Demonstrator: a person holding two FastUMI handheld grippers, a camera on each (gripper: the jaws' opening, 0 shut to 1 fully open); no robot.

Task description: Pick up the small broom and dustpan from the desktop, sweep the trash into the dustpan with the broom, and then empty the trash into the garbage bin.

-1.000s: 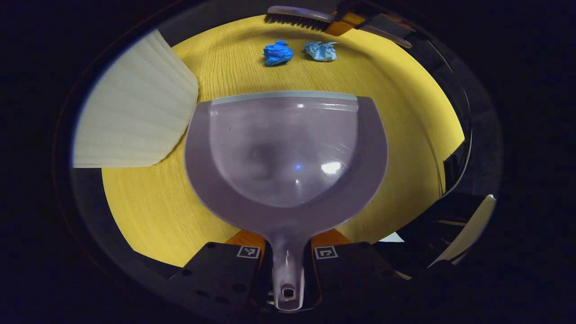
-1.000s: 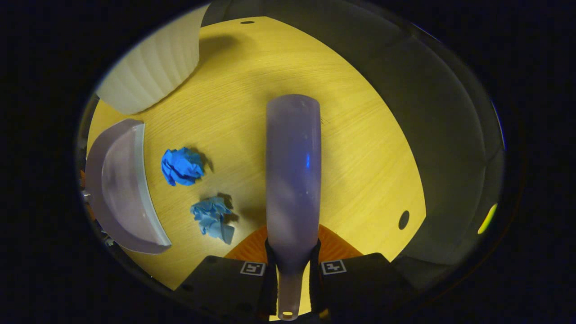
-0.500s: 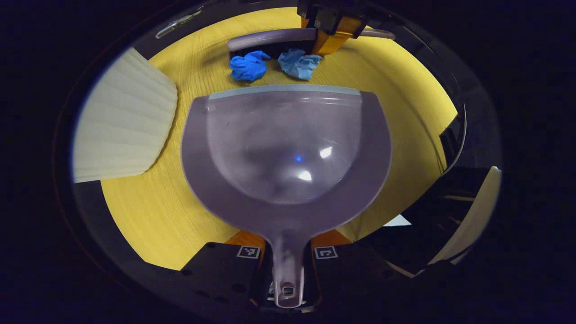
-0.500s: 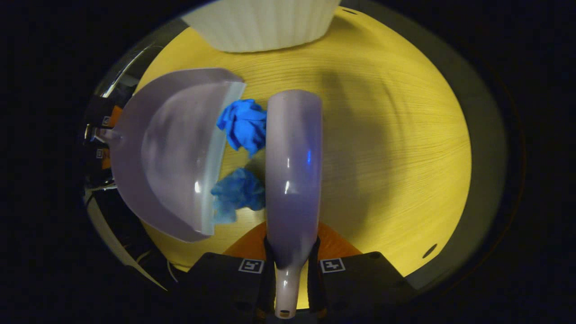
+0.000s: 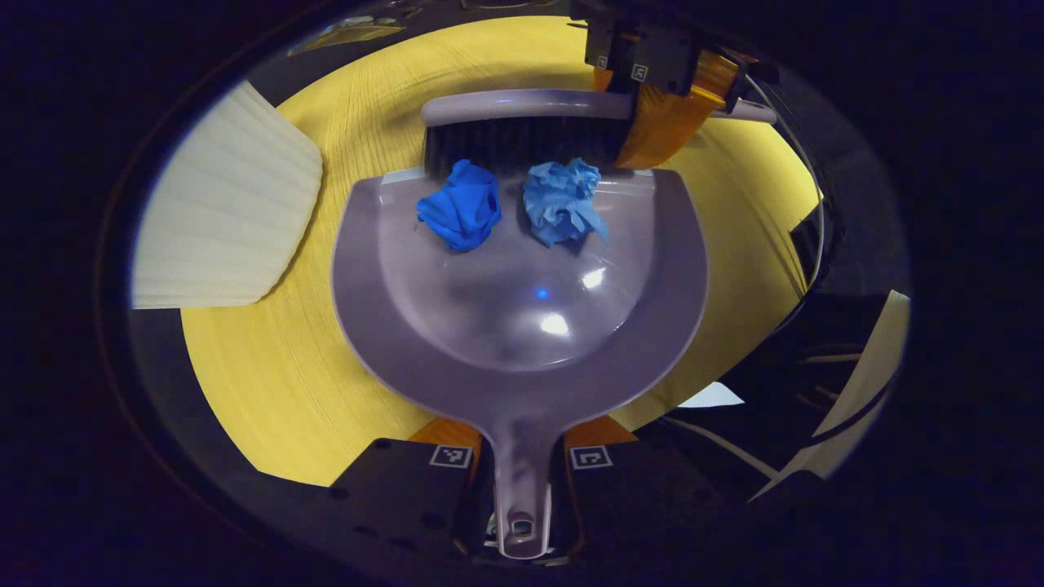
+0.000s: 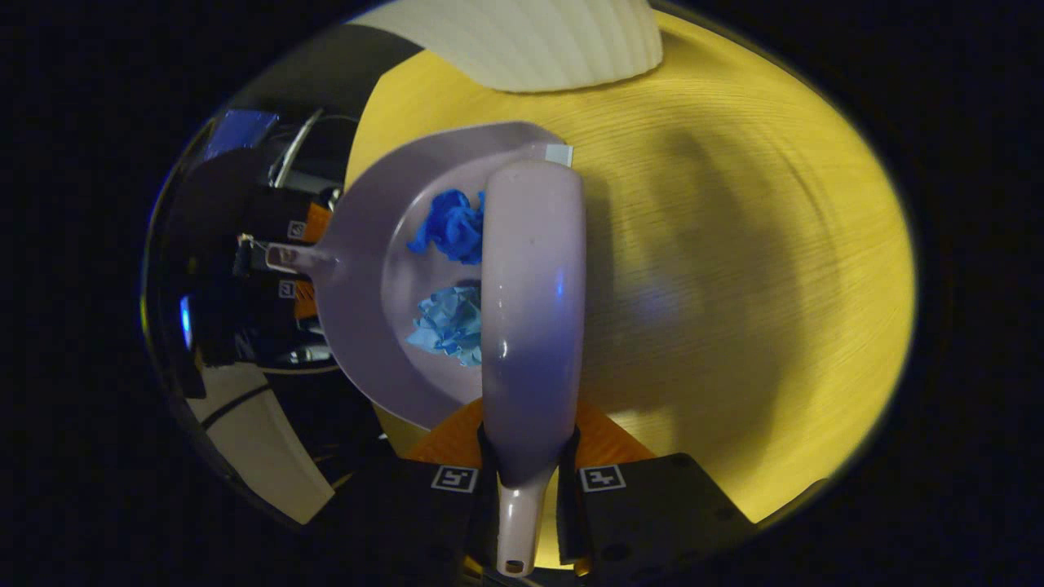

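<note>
dustpan: pale lilac-grey plastic, glossy with white highlights; lighter grey strip along the front lip
broom: same pale lilac-grey back and handle; black bristles seen in the left gripper view
darker paper ball: saturated royal blue, crumpled
lighter paper ball: soft sky blue, crumpled
desktop: bright yellow with fine wood-grain lines
garbage bin: cream-white, ribbed in fine parallel ridges
gripper bodies: black blocks with small black-and-white square markers, orange parts behind them
</note>
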